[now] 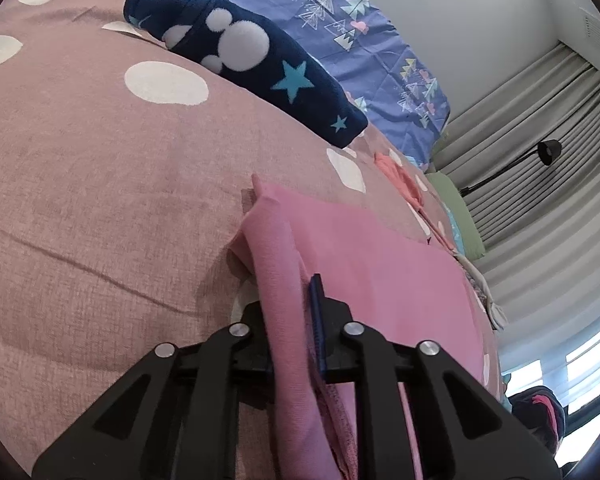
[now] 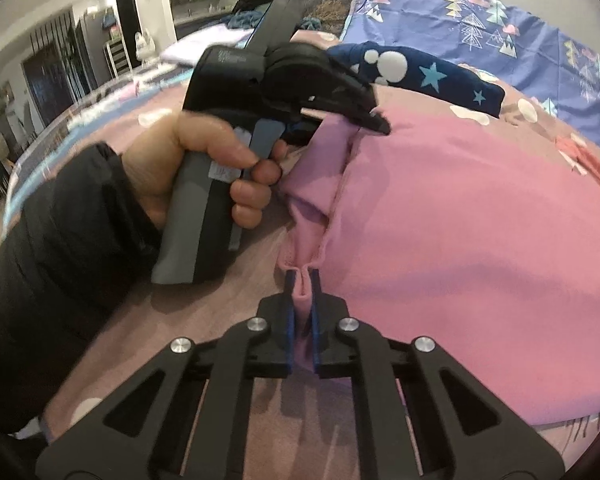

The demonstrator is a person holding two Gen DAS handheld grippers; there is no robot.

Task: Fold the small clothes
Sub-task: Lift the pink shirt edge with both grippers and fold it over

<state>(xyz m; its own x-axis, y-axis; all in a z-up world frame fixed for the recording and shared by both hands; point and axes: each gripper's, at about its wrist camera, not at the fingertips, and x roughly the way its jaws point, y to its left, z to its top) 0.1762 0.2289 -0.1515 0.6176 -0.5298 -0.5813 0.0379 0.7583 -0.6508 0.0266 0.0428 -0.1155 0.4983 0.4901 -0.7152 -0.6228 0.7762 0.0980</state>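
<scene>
Two jaws pinch pink garment (image 2: pixel 460 220), edge bunched, body flat.

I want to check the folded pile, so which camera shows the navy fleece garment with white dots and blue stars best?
The left wrist view: the navy fleece garment lies unobstructed on the dusty-pink dotted bedspread. In the right wrist view the left gripper covers one end of it.
</scene>
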